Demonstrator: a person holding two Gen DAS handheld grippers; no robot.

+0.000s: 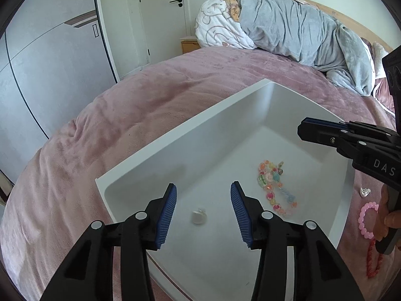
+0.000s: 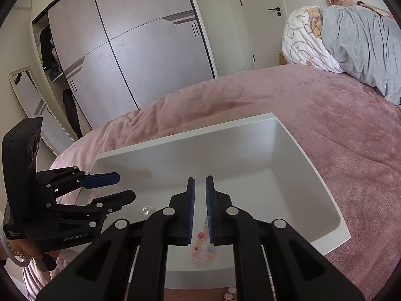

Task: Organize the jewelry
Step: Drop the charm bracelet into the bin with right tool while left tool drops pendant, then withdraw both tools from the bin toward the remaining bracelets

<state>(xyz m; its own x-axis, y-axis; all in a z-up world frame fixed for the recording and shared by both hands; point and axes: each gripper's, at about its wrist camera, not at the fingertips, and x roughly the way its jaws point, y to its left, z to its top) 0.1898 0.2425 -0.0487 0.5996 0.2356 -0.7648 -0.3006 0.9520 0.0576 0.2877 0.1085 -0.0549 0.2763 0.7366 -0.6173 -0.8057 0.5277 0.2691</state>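
A pink blanket (image 1: 155, 95) covers the bed, with a grey quilt (image 1: 300, 32) bundled beside a white cartoon-print pillow (image 1: 215, 27). Sliding wardrobe doors (image 2: 140, 50), a white door (image 1: 160, 12) and a leaning mirror (image 2: 27, 87) line the walls.

The square white tray (image 1: 175, 135) looks like smooth, matt plastic with a faint sheen. It rests on a dusty-pink plush bedspread (image 1: 125, 115), soft and velvety. In the tray, the multicoloured bead bracelet (image 1: 275, 188) looks glossy and translucent, and the small clear trinket (image 1: 199, 216) glassy. Both black grippers (image 1: 203, 210) (image 2: 200, 205) are matt plastic with ribbed blue pads (image 1: 166, 215). The far grey blanket (image 1: 300, 30) looks fleecy.
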